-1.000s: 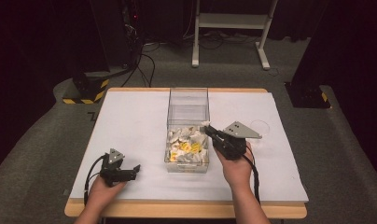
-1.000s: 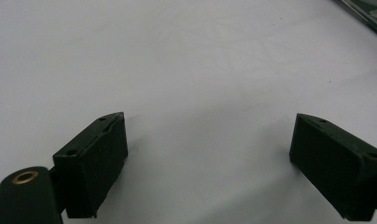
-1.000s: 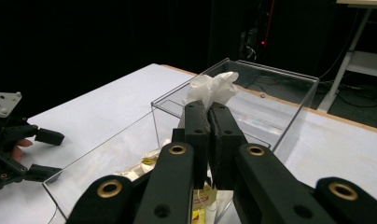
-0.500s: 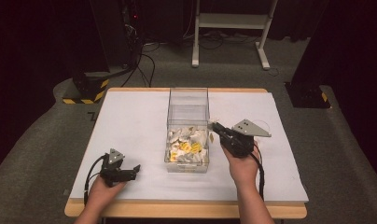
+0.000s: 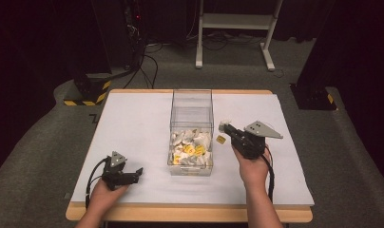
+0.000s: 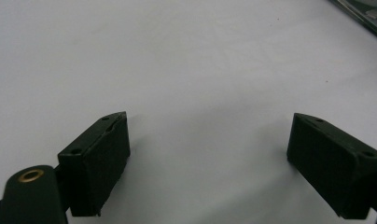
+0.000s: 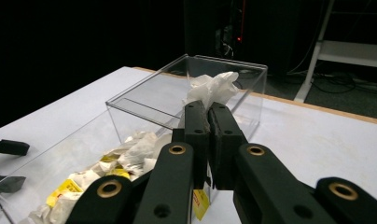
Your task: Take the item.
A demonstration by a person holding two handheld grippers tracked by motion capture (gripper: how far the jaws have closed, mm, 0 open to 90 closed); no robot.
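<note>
From the high view, a clear plastic box [image 5: 191, 128] stands in the middle of the white desk [image 5: 133, 123], its near half heaped with white and yellow packets [image 5: 190, 149]. The right tool [image 5: 226, 128] hovers just to the right of the box, above the desk, with a crumpled white packet [image 5: 223, 125] at its tip and a small yellow tag [image 5: 221, 139] hanging below; the right hand [image 5: 251, 166] grips it from behind. The left tool [image 5: 135, 173] sits low over the desk near the front left edge, well apart from the box, in the left hand [image 5: 102, 190]. The left gripper view adds what the high view cannot settle: the left tool [image 6: 207, 154] has its jaws spread wide with only bare white desk between them, and a corner of the box [image 6: 364, 14] shows at the top right. The right gripper view shows the grip up close: the right tool [image 7: 208, 116] is pressed narrow on the white packet [image 7: 212, 88], which sticks out beyond the jaw tips, while the yellow tag [image 7: 200, 203] dangles beneath the jaws. Behind it lie the box [image 7: 144, 102] and the pile of packets [image 7: 107, 168] seen from the side, and the left tool [image 7: 7, 147] appears far off at the left edge.
</note>
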